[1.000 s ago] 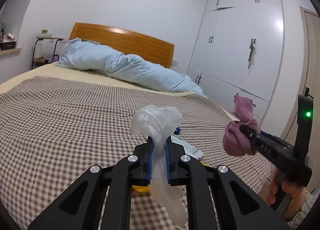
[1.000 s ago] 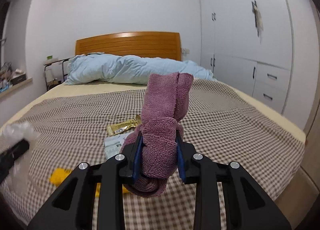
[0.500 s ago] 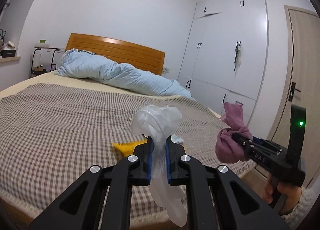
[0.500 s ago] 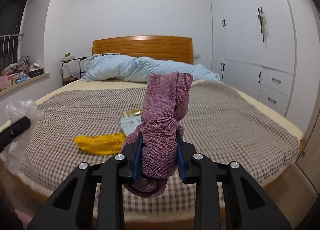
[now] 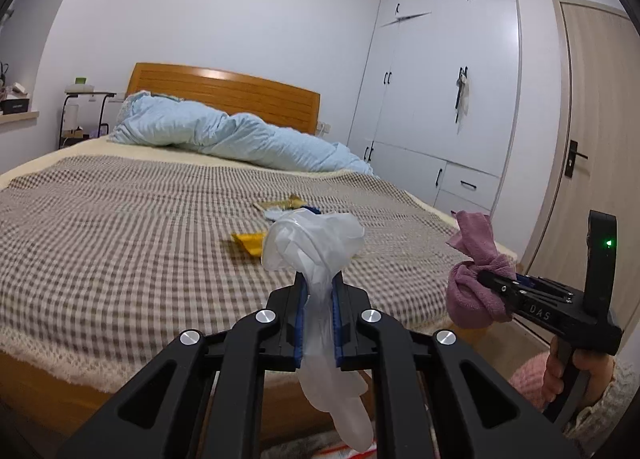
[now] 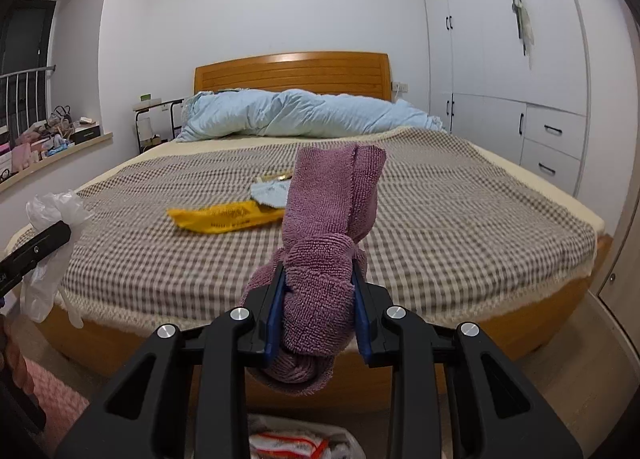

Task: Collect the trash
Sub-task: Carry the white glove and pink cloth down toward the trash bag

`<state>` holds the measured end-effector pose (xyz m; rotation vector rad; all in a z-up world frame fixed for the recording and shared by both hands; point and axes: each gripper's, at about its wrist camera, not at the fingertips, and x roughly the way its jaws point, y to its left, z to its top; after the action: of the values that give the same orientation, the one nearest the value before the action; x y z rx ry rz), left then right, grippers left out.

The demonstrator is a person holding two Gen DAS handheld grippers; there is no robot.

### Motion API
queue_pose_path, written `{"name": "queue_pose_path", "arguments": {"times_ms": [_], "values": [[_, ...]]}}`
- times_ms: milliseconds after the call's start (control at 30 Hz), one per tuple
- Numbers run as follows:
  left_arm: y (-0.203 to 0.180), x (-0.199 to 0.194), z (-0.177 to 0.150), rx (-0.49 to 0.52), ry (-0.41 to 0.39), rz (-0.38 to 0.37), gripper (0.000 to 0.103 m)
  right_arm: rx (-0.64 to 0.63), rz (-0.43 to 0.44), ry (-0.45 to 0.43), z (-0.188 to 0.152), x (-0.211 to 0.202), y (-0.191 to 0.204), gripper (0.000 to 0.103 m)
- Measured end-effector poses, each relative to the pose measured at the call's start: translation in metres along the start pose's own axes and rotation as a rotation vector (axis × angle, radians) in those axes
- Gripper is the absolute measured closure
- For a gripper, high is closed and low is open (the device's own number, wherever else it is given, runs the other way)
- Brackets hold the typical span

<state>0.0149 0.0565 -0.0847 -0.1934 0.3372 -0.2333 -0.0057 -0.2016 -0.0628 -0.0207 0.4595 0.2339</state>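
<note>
a bedroom: a bed [image 6: 460, 219] under a brown checked cover fills the view ahead of both grippers, a blue duvet [image 6: 312, 111] is bunched at the headboard, and white wardrobes [image 5: 460, 91] stand off to the right.

the left gripper [image 5: 318, 291] has its jaws nearly closed on a clear plastic glove [image 5: 316, 243]; the crumpled top bulges above the pads and a finger of it hangs down below. the right gripper [image 6: 318, 283] has its jaws part way closed around a knotted purple cloth [image 6: 328, 219], which fills the gap between the pads and stands up above them.

the remaining trash lies on the cover beyond both grippers: a yellow wrapper [image 6: 224, 217] nearest, a pale blue packet [image 6: 270, 193] just behind it, and a gold wrapper [image 6: 276, 177] behind that. low under the right gripper, at the foot of the bed, the top of a bag [image 6: 296, 443] with red and white print shows.

the wrappers look light, thin and slick; i judge they would crumple easily and could slide on the cover, so a pinch at an end or a raised edge, from low and flat, looks best. the glove is limp and slippery, the cloth soft and bulky, so it grips well.

against the frame a second earlier, both grippers sit farther back from the bed and lower: the bed's wooden foot and the floor now show, and the wrappers lie farther ahead. the grips on glove and cloth are unchanged.
</note>
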Motion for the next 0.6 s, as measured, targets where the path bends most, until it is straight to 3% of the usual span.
{"name": "queue_pose_path", "arguments": {"times_ms": [300,400,600], "values": [[-0.014,0.002,-0.039,0.020,0.133,-0.019,0.095,-0.022,0.007,0.046,-0.046,-0.012,0.001,0.074],[-0.019,0.009,-0.046,0.052,0.160,0.007,0.095,0.018,0.033,0.074,-0.062,-0.006,0.000,0.074],[-0.022,0.025,-0.064,0.071,0.241,0.019,0.095,0.001,0.066,0.096,-0.069,0.005,0.006,0.074]]}}
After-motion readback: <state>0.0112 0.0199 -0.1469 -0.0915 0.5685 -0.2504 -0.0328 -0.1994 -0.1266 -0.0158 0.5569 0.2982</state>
